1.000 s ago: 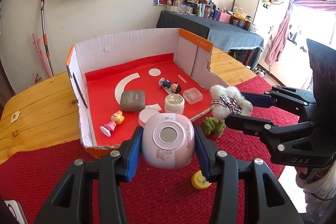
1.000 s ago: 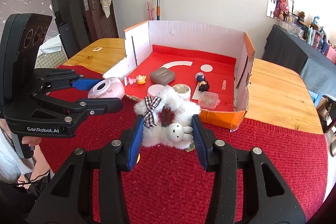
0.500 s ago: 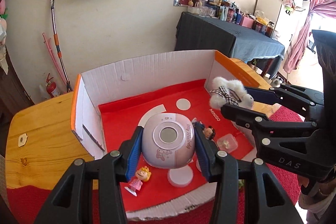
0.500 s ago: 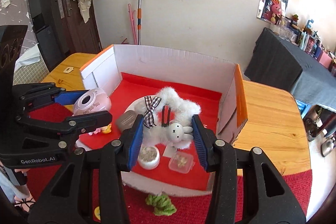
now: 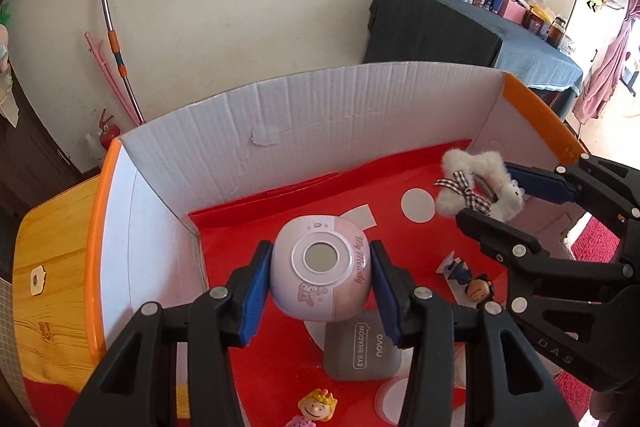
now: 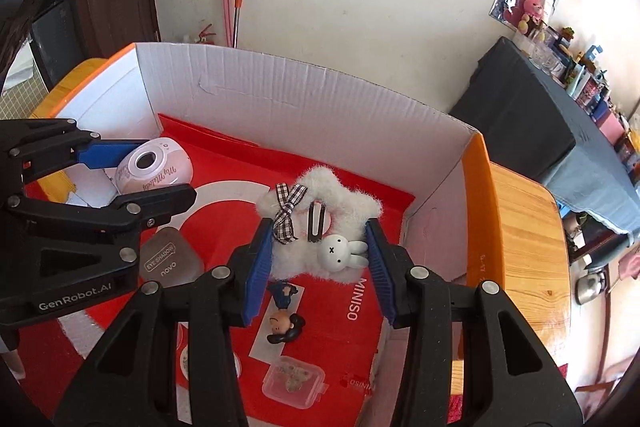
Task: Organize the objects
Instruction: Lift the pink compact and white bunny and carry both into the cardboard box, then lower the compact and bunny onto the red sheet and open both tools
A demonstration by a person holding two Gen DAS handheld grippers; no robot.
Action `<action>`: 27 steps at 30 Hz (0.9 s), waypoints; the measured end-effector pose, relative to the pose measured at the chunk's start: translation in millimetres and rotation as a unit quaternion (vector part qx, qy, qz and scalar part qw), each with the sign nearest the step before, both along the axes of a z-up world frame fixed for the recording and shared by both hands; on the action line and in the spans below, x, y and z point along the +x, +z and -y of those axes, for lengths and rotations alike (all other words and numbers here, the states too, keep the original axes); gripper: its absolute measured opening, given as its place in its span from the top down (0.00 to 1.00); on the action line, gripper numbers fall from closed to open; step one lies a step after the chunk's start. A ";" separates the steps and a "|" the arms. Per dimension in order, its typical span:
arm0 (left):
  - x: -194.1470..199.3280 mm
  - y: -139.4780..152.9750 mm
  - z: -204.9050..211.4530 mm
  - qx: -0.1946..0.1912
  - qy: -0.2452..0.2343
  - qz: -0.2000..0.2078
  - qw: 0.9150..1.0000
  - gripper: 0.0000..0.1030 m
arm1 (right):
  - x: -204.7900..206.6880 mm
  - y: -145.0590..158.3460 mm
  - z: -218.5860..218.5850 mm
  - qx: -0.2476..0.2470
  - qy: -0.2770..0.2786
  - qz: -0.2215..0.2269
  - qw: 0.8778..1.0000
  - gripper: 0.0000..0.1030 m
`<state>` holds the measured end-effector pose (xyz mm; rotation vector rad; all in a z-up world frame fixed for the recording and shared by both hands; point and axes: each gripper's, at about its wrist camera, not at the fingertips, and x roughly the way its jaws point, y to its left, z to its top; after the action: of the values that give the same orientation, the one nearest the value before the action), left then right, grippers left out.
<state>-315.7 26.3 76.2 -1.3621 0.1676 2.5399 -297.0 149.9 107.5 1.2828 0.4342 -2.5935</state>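
We find the left gripper (image 5: 318, 293) closed to a middling width on a pink-and-white rounded device (image 5: 320, 277), lettered "My Melody" with a round window on its upper face. Both blue pads (image 5: 254, 297) press its sides, and the device hangs above the red floor of the cardboard box (image 5: 320, 123), towards the box's left wall. From the right wrist view the same gripper (image 6: 132, 173) shows side-on, with the device (image 6: 154, 169) between its fingers.

We find the right gripper (image 6: 318, 263) likewise clamped at a middling width, on a white fluffy star-shaped plush clip (image 6: 320, 211) bearing a checked ribbon bow and a small white rabbit face. Its blue pads (image 6: 258, 267) bear on the fur at either side. The plush is held over the box interior, nearer the right wall with the orange rim. In the left wrist view the right gripper (image 5: 504, 203) and plush (image 5: 478, 187) appear at the right of the frame.

On the box floor we note a grey case marked "EYE SHADOW" (image 5: 362, 351), a dark-haired figurine (image 6: 284, 311) lying on its side, a blonde figurine (image 5: 316, 405) and a small clear lidded container (image 6: 294, 381). Neither held item touches these. Whether either held item touches the floor we cannot settle with certainty; both appear clear of it.

The box stands on a wooden table (image 6: 524, 251).
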 end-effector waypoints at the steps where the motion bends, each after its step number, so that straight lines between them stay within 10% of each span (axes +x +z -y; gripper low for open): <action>1: -2.8 -2.1 0.3 -0.001 0.002 0.004 1.000 0.52 | -3.0 -2.9 0.4 0.004 0.000 0.003 1.000 0.58; 27: -36.4 -36.6 -3.1 -0.014 0.011 0.064 0.998 0.52 | -49.8 -51.7 -1.1 0.027 0.007 0.106 0.994 0.57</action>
<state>-352.1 29.4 39.5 -1.5391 0.1657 2.4661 -346.8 151.1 55.8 1.5474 0.4737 -2.4145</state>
